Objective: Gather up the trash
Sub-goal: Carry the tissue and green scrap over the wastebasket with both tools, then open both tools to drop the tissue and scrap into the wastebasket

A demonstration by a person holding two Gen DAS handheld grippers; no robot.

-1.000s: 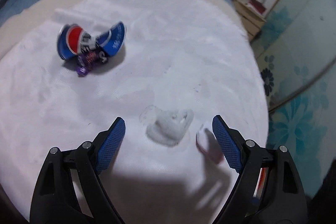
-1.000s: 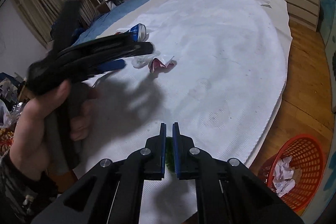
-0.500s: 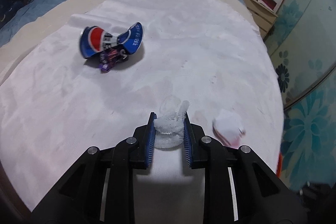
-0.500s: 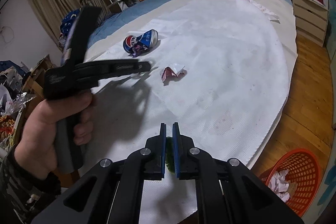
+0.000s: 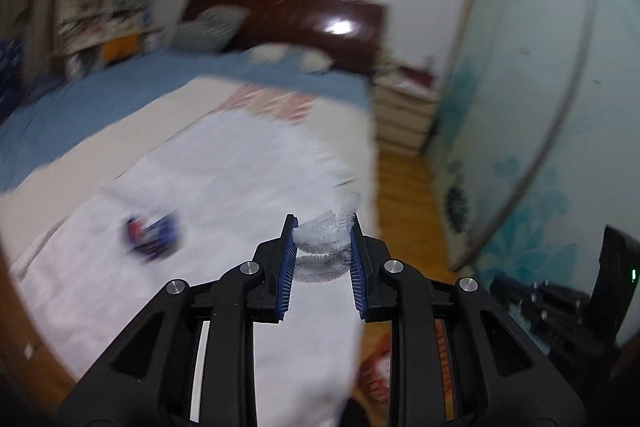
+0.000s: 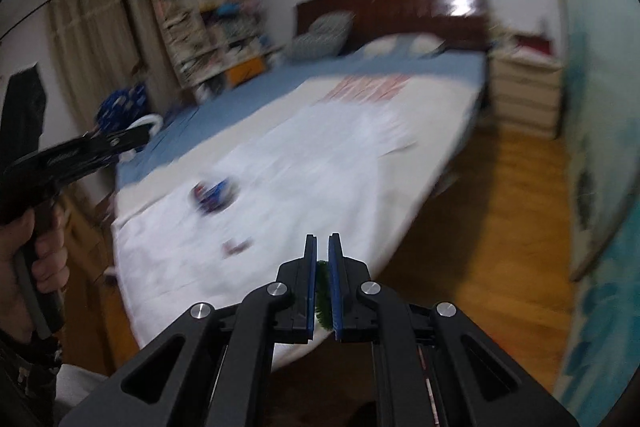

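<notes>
Left wrist view: left claw (image 5: 322,239) clamped on a coiled white pipe cleaner (image 5: 325,241), held in the air above the white sheet (image 5: 248,163) of the bed (image 5: 100,95). Crushed Pepsi can (image 5: 151,235) lying on the sheet, left of the claw, blurred. Orange basket (image 5: 378,367) partly visible low down, beside the bed edge.

Right wrist view: right claw (image 6: 323,281) nearly closed, pinching a green fuzzy pipe cleaner (image 6: 323,301) between its pads. Same can (image 6: 212,195) on the sheet, with a small crumpled red-and-white wrapper (image 6: 237,247) nearer the claw. Left hand (image 6: 38,259) gripping its tool's handle at the left edge.
</notes>
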